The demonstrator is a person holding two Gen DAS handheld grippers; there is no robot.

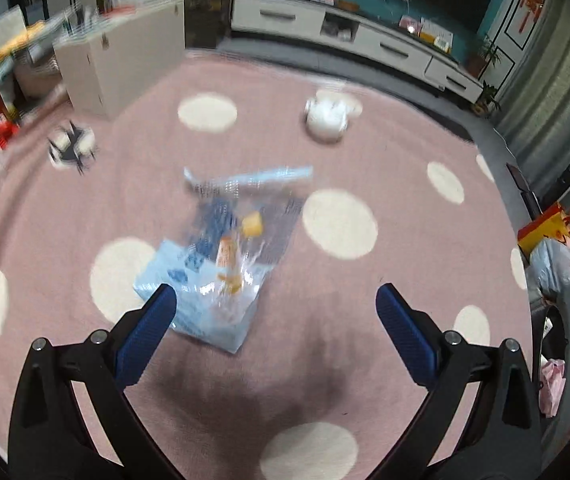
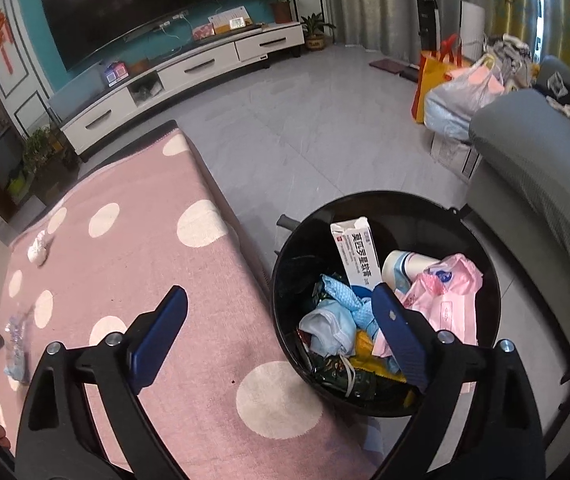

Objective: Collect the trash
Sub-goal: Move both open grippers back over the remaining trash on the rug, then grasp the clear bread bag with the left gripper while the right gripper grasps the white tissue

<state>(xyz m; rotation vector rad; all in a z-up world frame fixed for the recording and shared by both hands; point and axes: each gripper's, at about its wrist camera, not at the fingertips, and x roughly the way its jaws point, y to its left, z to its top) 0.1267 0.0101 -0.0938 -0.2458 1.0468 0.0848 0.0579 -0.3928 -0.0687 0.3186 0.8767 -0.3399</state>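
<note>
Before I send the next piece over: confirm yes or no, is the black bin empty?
No: the black bin already holds a white carton, a pink bag and crumpled blue wrappers.

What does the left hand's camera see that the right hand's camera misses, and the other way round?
Only the left view shows the pale cabinet and a black-and-white object, too blurred to identify. Its open left gripper is empty above a clear plastic wrapper.

Only the right view shows the black bin full of rubbish, including a white box, plus the grey sofa. The right gripper is open, empty.

Both show the pink dotted rug, crumpled white tissue and TV stand.
</note>
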